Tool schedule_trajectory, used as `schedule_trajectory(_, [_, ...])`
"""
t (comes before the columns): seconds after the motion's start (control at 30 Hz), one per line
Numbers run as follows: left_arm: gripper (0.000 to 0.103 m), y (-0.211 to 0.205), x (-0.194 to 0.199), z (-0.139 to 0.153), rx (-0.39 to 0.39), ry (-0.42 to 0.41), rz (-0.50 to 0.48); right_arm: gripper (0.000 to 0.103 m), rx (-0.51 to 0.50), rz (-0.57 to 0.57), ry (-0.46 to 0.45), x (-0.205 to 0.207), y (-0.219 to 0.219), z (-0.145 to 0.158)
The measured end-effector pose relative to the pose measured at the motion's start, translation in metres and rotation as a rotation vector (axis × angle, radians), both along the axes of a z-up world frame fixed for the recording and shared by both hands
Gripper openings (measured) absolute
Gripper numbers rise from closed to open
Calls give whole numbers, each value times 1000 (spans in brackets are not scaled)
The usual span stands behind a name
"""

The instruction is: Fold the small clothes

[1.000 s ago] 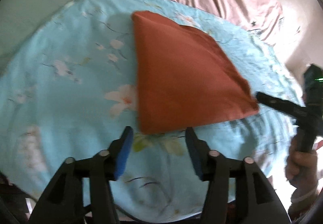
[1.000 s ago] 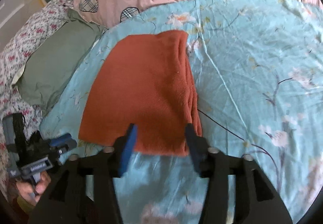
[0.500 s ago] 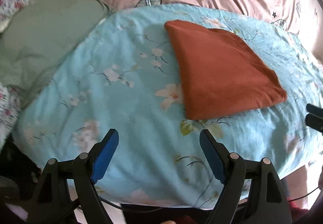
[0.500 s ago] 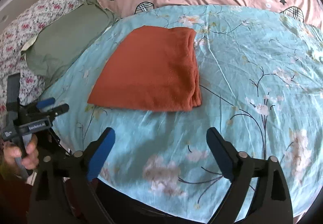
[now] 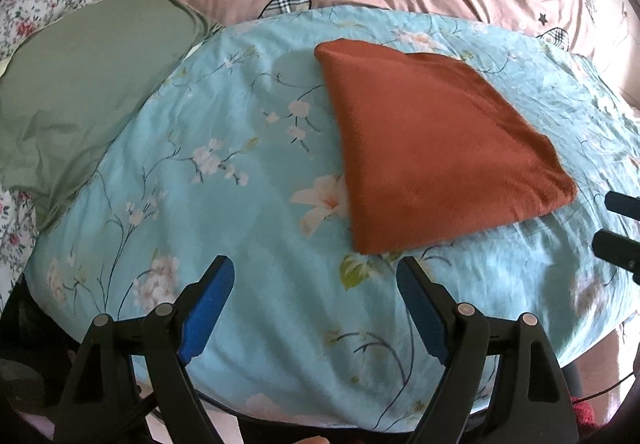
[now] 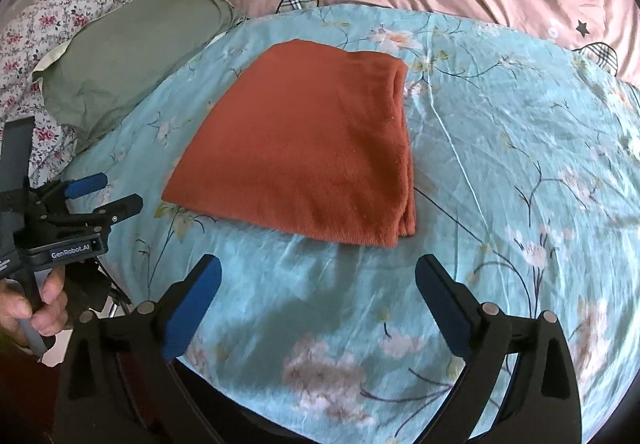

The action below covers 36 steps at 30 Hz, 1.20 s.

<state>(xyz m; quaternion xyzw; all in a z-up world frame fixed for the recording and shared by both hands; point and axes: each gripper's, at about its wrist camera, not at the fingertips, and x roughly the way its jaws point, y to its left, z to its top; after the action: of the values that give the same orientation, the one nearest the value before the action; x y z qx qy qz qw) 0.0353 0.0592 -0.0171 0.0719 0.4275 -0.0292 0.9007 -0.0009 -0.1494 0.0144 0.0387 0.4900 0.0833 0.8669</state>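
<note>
Floral bed sheet [image 6: 500,147] carried the folded rust-orange garment [image 6: 304,151]; left gripper [image 5: 316,284] and right gripper [image 6: 318,284] hung spread, empty, suggesting folding finished.

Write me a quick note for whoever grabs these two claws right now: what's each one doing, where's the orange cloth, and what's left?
Left claw: open, empty, hanging over the near edge of the blue floral sheet.
Right claw: open, empty, short of the cloth.
Rust-orange cloth: lies folded flat in stacked layers mid-sheet, touched by neither claw. Green pillow sits beside the sheet.
Done: this piece looks folded.
Left: probably nothing here beyond tidying the layered edge; no other clothes are in view.
</note>
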Motion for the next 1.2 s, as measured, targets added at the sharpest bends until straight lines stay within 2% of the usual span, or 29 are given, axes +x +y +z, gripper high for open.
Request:
schedule_trajectory(0.43, [85, -13, 32, 25, 11, -31, 9, 103, -33, -10, -10, 42, -1, 20])
schedule_trajectory(0.6, [85, -16, 39, 31, 4, -42, 13, 103, -16, -19, -6, 54, -5, 23])
schedule_trajectory(1.2, [86, -25, 64, 26, 10, -18, 26, 103, -35, 0, 33, 83, -7, 14])
